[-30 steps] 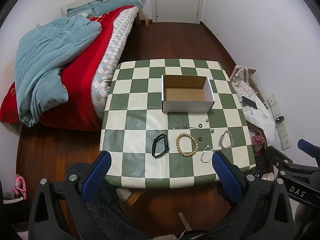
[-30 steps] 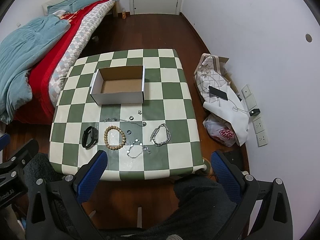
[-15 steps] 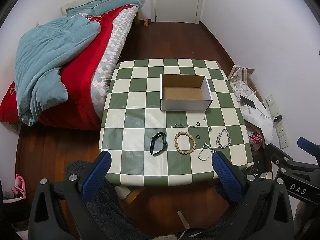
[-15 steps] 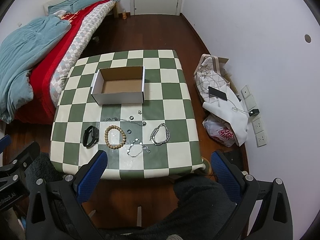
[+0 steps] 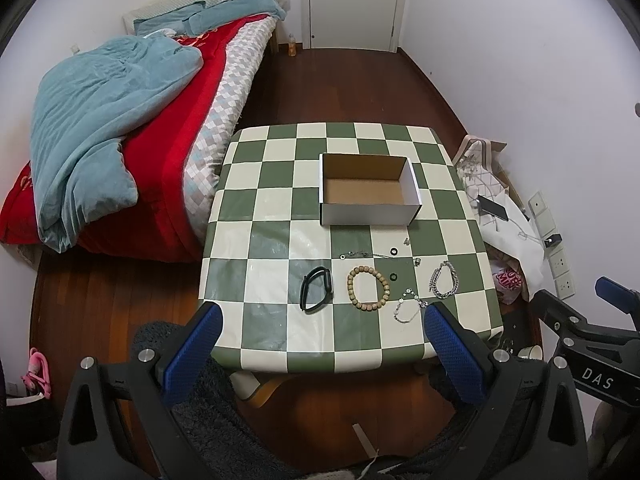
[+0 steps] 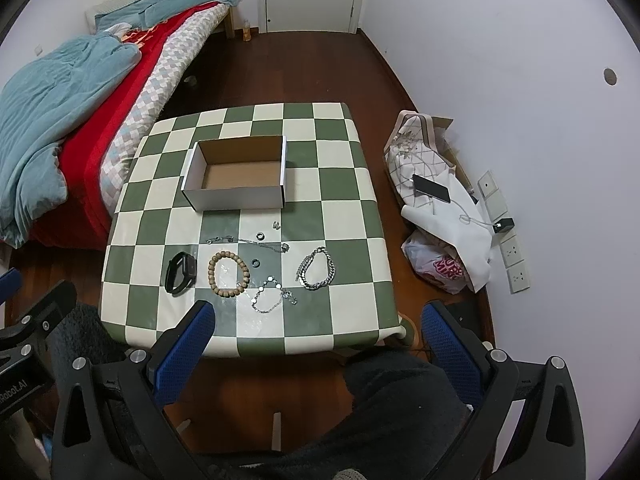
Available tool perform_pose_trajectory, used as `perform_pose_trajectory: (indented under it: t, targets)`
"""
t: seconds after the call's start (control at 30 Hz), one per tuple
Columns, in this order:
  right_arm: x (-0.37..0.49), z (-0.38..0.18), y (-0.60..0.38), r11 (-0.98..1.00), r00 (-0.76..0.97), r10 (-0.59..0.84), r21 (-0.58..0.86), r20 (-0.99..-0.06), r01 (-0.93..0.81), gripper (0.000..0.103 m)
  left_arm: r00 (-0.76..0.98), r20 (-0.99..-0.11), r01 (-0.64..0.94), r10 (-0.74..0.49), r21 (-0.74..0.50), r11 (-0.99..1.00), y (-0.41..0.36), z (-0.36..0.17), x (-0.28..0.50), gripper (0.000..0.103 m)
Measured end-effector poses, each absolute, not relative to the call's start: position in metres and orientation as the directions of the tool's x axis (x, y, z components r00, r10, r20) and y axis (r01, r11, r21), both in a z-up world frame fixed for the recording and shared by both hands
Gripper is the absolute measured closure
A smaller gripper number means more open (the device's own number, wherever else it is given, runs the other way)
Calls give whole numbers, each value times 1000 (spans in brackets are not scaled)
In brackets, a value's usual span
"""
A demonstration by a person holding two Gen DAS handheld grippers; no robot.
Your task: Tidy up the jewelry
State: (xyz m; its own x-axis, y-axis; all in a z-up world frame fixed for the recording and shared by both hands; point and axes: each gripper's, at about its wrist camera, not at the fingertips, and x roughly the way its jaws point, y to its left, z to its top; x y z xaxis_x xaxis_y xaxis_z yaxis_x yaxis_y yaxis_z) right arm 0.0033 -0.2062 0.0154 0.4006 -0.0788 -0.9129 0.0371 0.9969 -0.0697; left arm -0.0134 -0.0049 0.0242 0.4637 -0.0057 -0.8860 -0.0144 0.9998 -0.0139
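Glossy checked tablecloth — matt cardboard box, wooden bead bracelet.

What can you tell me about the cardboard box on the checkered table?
The cardboard box is a shallow open-topped rectangle, white outside, bare brown cardboard inside, with no lid in view. It looks empty. It sits flat and upright on the far half of the checkered table, apart from the jewelry laid out nearer the camera. Nothing touches it but the tabletop.

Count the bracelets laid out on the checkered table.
3, plus a black band at far left: wooden bead bracelet beside it, thin silver bracelet nearest the edge, chunky silver chain bracelet rightmost. None hidden.
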Motion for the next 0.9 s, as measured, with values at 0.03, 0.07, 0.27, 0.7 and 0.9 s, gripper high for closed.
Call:
perform_pose_trajectory:
  t: [0.03, 0.07, 0.27, 0.7, 0.9]
  targets:
    - [3, 17, -207, 997, 401, -79, -70, -913, 36, 0, 465, -885, -14, -7, -16, 1000, -5, 25, -14, 0]
    - [3, 19, -208, 997, 401, -78, -69, -913, 36, 0, 466, -885, -14, -8, -16, 1000, -5, 26, -13, 0]
    - [2, 26, -208, 997, 407, -77, -71, -910, 30, 0, 466, -885, -14, -6, -14, 1000, -6, 26, -13, 0]
    - [2, 33, -200, 997, 424, -76, -74, -902, 21, 0, 471, -882, -16, -9, -18, 1000, -5, 32, -12, 0]
    - [3, 33, -199, 997, 427, -74, -73, -901, 19, 0, 476, -880, -17, -9, -19, 1000, -4, 35, -13, 0]
